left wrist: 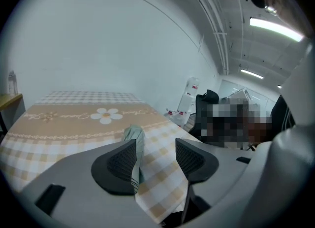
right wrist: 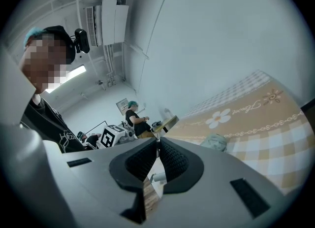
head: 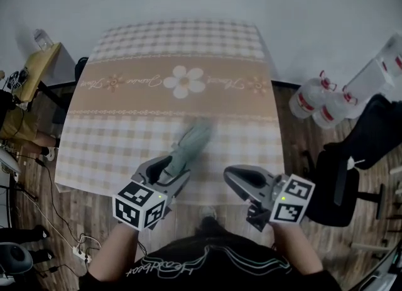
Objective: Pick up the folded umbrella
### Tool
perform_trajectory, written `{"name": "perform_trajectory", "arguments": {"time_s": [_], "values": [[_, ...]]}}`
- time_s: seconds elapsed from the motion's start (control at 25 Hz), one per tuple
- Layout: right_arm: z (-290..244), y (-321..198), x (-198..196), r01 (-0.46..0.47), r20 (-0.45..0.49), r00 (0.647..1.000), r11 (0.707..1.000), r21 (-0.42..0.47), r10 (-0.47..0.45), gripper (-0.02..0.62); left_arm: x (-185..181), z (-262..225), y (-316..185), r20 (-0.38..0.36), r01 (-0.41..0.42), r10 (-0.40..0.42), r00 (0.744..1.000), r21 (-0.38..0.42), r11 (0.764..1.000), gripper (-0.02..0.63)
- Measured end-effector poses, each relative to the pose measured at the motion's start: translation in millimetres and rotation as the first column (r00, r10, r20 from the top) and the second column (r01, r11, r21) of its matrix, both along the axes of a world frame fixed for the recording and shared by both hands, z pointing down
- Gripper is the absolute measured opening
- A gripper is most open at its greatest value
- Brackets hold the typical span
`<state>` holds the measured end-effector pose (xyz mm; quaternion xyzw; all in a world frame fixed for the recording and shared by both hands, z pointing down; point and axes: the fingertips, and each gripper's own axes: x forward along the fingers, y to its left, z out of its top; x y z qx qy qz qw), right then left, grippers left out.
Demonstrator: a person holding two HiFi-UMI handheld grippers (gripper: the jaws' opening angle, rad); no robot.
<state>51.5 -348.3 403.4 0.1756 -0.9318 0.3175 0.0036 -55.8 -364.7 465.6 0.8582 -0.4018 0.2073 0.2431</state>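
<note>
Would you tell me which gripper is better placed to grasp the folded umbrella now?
Left. The left gripper has its jaws apart, with the near end of the folded umbrella beside one of them. The right gripper has its jaws together, and the umbrella lies off to its side.

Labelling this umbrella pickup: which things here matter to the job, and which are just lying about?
Job: folded umbrella; left gripper, jaws apart; right gripper, jaws together; table.
Lying about: water bottles; office chair; power strip.
</note>
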Motion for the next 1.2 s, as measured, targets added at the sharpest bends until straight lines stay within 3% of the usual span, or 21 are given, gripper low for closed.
{"name": "perform_trajectory", "arguments": {"time_s": [0.36,0.56,0.84,0.96,1.2], "values": [[29.2,-43.9,16.3,0.016,0.007,1.0,0.998,-0.066,-0.016,0.012,-7.3,75.4,-45.8,0.206,0.036,-0.012,0.979,-0.112,0.993,0.307],[40.8,-63.1,26.9,0.016,0.005,1.0,0.995,-0.094,-0.016,0.012,-10.0,111.4,-58.2,0.321,0.026,0.029,0.947,-0.164,0.986,0.313],[54.3,-80.9,35.5,0.023,0.008,1.0,0.991,-0.134,-0.022,0.012,-7.4,148.4,-64.5,0.425,0.011,0.095,0.9,-0.241,0.97,0.325],[58.7,-89.1,38.1,0.018,0.02,1.0,0.989,-0.145,-0.016,0.012,-6.4,164.5,-62.2,0.443,0.012,0.123,0.888,-0.291,0.957,0.325],[55.1,-103.3,40.3,0.015,0.031,0.999,0.99,-0.138,-0.011,0.012,-4.8,175.7,-61.9,0.412,-0.005,0.157,0.897,-0.345,0.939,0.325]]}}
